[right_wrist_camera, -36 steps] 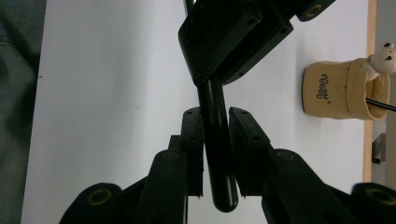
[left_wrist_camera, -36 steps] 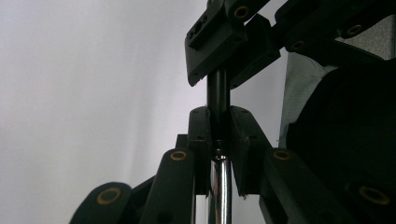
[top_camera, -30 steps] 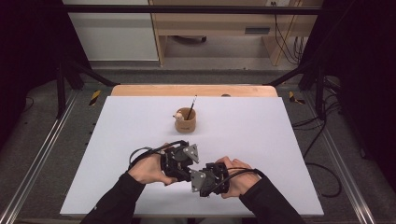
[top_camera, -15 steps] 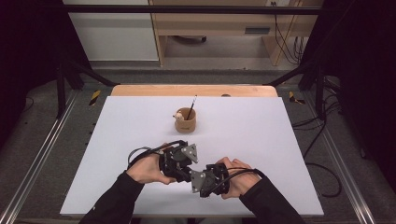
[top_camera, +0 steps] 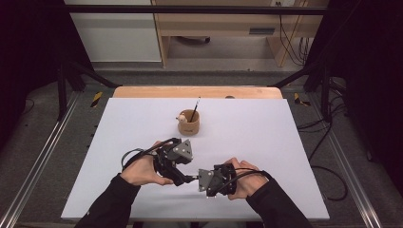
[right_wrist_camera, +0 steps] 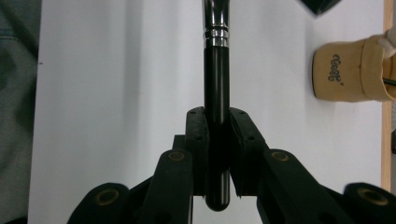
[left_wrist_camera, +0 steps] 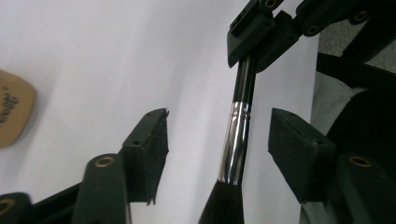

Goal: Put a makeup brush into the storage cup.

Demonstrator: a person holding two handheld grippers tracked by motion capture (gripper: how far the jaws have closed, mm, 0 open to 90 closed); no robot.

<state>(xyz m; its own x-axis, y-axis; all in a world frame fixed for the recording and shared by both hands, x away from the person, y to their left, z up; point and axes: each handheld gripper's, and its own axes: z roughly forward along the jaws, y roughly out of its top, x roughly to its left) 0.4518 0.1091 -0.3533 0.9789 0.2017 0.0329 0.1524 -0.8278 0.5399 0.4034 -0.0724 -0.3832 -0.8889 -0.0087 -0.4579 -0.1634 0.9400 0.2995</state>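
Note:
A black-handled brush (right_wrist_camera: 215, 70) with a silver ferrule (left_wrist_camera: 238, 135) and dark bristles spans the gap between my two grippers just above the white table (top_camera: 266, 142). My right gripper (right_wrist_camera: 217, 140) is shut on the handle's end. My left gripper (left_wrist_camera: 224, 149) has just been opening: its pads (left_wrist_camera: 152, 147) stand clear on both sides of the ferrule and do not touch it. In the high view the left gripper (top_camera: 184, 178) and the right gripper (top_camera: 203, 179) face each other tip to tip near the front of the table.
A tan cup (top_camera: 188, 122) with a thin dark stick and a small white figure in it stands at mid-table, beyond the hands. It also shows in both gripper views as a tan cup (right_wrist_camera: 350, 70) (left_wrist_camera: 11, 114). The wooden back edge (top_camera: 197, 91) borders the white sheet.
The left gripper's jaws have spread apart off the brush. Both hands have stayed where they were, and the right gripper keeps its hold.

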